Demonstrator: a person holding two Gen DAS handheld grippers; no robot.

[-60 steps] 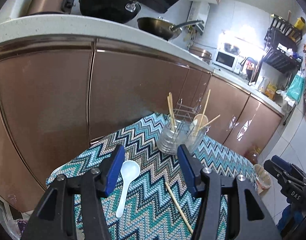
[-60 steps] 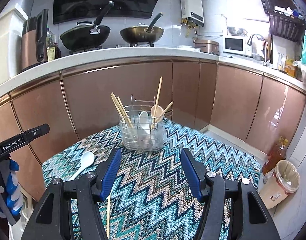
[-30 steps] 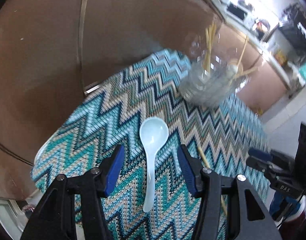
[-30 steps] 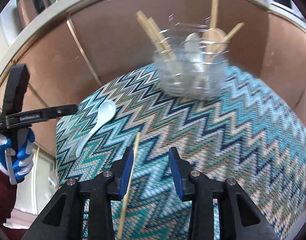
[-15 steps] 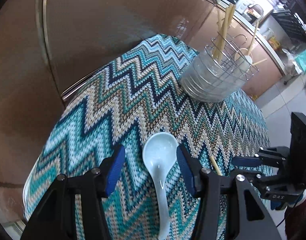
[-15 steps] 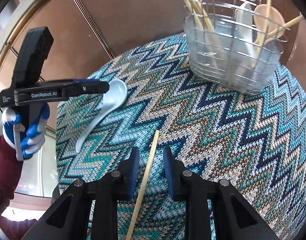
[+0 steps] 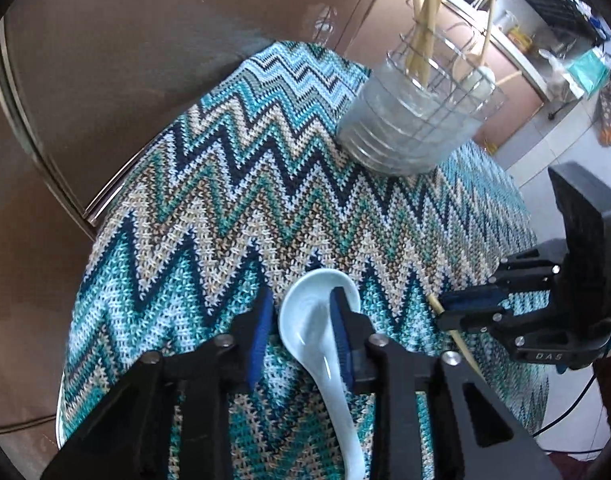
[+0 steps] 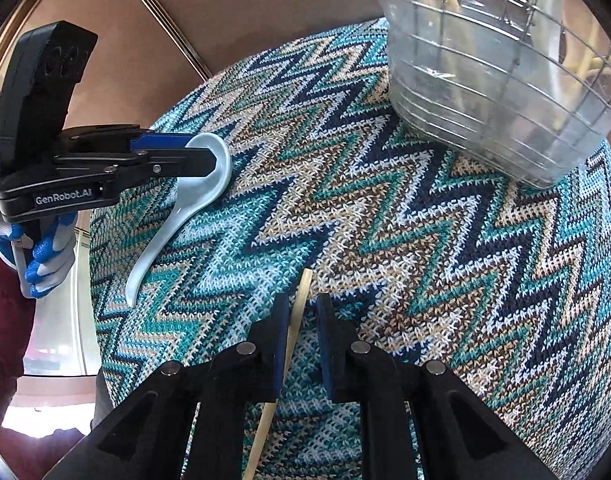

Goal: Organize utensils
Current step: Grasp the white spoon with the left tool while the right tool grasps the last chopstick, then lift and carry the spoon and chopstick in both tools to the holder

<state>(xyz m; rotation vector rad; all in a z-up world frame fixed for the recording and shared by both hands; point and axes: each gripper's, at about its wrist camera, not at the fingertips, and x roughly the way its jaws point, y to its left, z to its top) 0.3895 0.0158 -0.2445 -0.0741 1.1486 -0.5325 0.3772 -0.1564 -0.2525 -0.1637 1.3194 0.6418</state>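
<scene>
Left gripper [image 7: 301, 312]: its jaws have just been closing around the bowl of the white spoon [image 7: 313, 320]; one blue pad lies across the bowl's inside, the other is seen just outside its rim with a sliver of cloth between, so no grasp is made yet
White spoon: laid on the zigzag cloth [image 7: 225, 184], handle pointed back under the gripper
Right gripper [image 8: 299, 316]: its jaws have just been closing, with the chopstick [image 8: 301, 292] between them; it runs along the left pad and a gap is left to the right pad, so it is not clenched yet
Chopstick: laid flat on the cloth, well apart from the utensil holder [image 8: 489, 92]
Utensil holder: a wire basket in a clear cup at the cloth's far edge, with chopsticks and spoons stood in it
Gloved hand [image 8: 45, 256]: wrapped round the left gripper's handle
</scene>
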